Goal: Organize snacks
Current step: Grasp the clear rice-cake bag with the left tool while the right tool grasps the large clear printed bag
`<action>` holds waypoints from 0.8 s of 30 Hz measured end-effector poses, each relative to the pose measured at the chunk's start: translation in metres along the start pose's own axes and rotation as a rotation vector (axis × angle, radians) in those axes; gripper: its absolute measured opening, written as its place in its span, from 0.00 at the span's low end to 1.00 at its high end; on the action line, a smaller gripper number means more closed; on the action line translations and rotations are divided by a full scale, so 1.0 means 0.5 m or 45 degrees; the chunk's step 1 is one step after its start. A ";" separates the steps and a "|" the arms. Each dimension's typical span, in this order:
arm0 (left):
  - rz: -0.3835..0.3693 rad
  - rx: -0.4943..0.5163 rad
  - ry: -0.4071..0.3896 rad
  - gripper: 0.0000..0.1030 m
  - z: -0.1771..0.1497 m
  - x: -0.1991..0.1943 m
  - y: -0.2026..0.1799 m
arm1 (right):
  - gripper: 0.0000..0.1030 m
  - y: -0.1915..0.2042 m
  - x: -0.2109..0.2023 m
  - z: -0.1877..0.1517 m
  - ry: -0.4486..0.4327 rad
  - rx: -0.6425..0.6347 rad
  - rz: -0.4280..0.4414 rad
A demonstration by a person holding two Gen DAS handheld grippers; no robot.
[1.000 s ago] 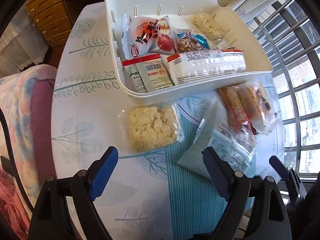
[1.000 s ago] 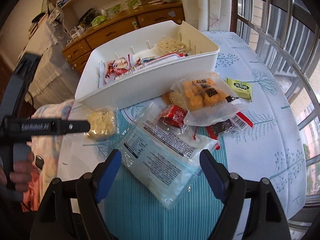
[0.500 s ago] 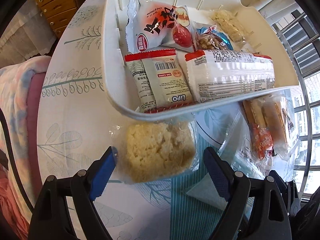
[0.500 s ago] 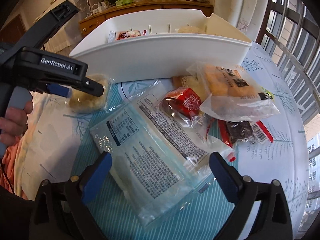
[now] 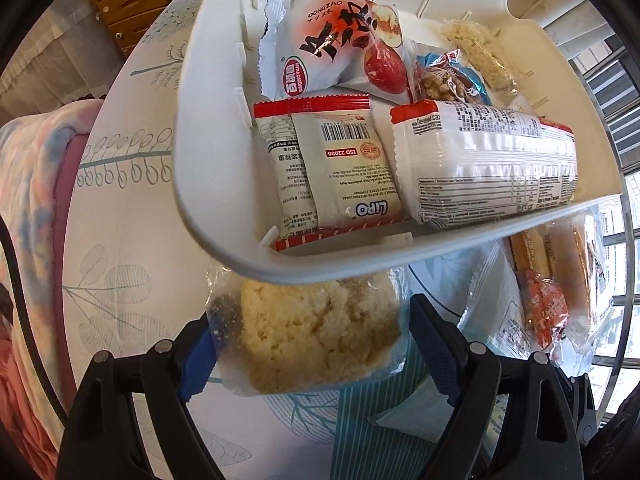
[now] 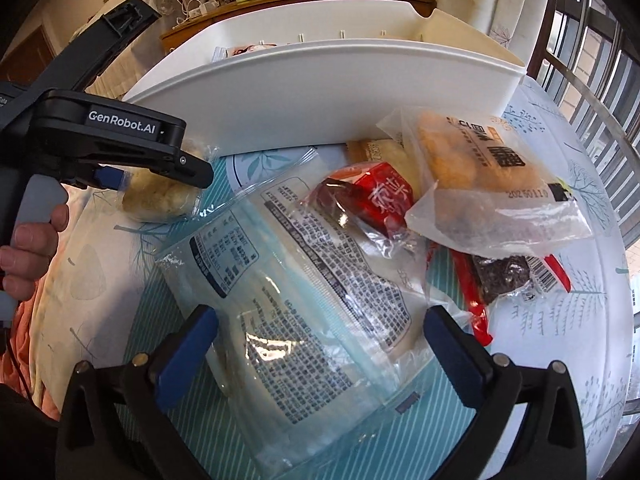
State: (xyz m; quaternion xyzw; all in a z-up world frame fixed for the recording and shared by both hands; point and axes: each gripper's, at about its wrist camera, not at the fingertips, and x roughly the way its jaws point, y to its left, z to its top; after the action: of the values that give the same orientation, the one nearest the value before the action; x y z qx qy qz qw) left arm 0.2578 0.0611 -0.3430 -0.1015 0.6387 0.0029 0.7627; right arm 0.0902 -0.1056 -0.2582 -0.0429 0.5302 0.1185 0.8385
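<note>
While poised steeply over the table [image 6: 560,320], left tool [image 5: 314,330] set moderately wide, blue ribbed pads astride a pale, crumbly puffed-rice cake [image 5: 320,332] in a clear crinkled wrapper; pads at the wrapper's edges, no squeeze visible. Lying on the cloth, just against the near wall of a white plastic bin [image 5: 192,184].

Inside the bin: a white pillow pack reading "DONGZAO" [image 5: 332,48] with a red date pictured; a red-edged "LiPO" packet [image 5: 340,172] face down, barcode and "ISO 22000" legible; a long white biscuit sleeve [image 5: 488,160] with Cyrillic print; at the back, a second rice cake and a blue nut-brittle wrapper.

Right tool [image 6: 320,316] spread to its widest, jaws just been opening, straddling a flat, glossy, clear bluish packet [image 6: 304,292] covered in small black print; not gripped. Beyond it, a red sweet wrapper [image 6: 380,196], a translucent bag of golden fried pieces [image 6: 480,168], and a dark bar in red film [image 6: 504,276].

"GenRobot.AI" printed on the left tool's black body, a hand [image 6: 28,248] on its grey grip.

White cloth with teal leaf sprigs and stripes; wooden dresser [image 6: 280,4] behind, barred window [image 6: 580,52] to the right.
</note>
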 end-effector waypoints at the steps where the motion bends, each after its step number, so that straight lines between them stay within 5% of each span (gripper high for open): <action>1: 0.008 -0.001 0.000 0.84 0.002 0.003 -0.001 | 1.00 -0.001 0.003 0.003 0.015 0.004 0.008; 8: 0.058 -0.029 0.004 0.83 0.014 0.018 -0.034 | 1.00 0.003 0.027 0.029 0.117 0.000 0.037; 14: 0.113 -0.040 0.002 0.69 0.010 0.017 -0.060 | 0.96 0.014 0.036 0.054 0.195 -0.005 0.035; 24: 0.126 -0.091 0.127 0.67 -0.014 0.024 -0.078 | 0.86 0.024 0.066 0.136 0.396 0.012 0.046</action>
State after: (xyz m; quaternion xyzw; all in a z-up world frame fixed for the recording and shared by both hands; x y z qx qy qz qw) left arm 0.2582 0.0204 -0.3499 -0.0970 0.6795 0.0583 0.7249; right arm 0.1604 -0.0754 -0.2575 -0.0474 0.6550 0.1229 0.7441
